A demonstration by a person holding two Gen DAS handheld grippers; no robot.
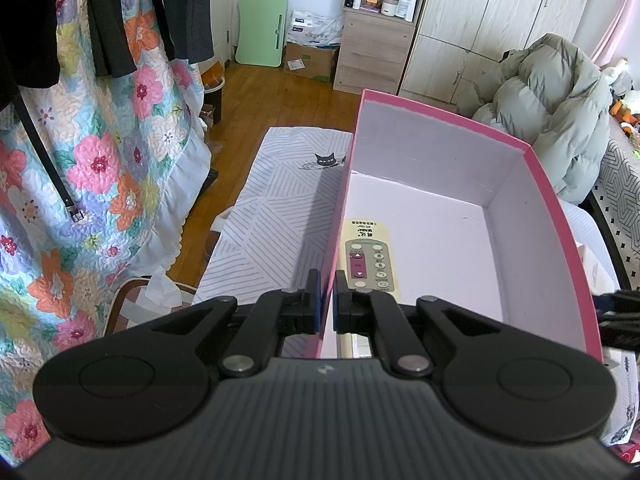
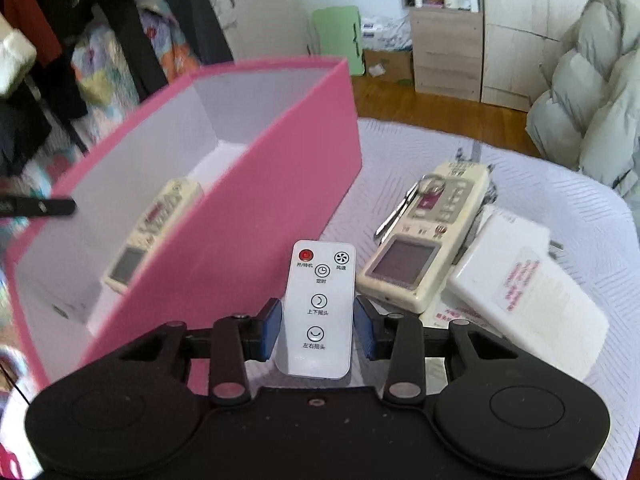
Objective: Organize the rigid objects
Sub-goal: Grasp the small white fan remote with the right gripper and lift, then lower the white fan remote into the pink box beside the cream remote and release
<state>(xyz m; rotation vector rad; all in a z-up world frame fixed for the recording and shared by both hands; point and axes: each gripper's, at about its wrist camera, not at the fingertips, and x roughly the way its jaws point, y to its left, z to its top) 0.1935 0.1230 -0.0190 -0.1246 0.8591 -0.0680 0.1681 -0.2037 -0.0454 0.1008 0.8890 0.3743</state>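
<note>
A pink box (image 1: pixel 556 216) with a white inside stands on the table. My left gripper (image 1: pixel 327 292) is shut on its left wall (image 1: pixel 340 208), one finger on each side. A cream remote (image 1: pixel 370 254) lies flat inside the box; it also shows in the right wrist view (image 2: pixel 154 232). My right gripper (image 2: pixel 318 320) is shut on a small white fan remote (image 2: pixel 320 304), held beside the box's pink outer wall (image 2: pixel 256 208). A second cream remote (image 2: pixel 428 240) with a key and ring (image 2: pixel 408 200) on it lies on the table to the right.
A white rectangular case (image 2: pixel 524 292) lies beside the second cream remote. A striped cloth with a cat print (image 1: pixel 276 200) covers the table. A floral quilt (image 1: pixel 80 200) hangs at the left, a grey puffer coat (image 1: pixel 552 108) at the right, cabinets (image 1: pixel 376 48) behind.
</note>
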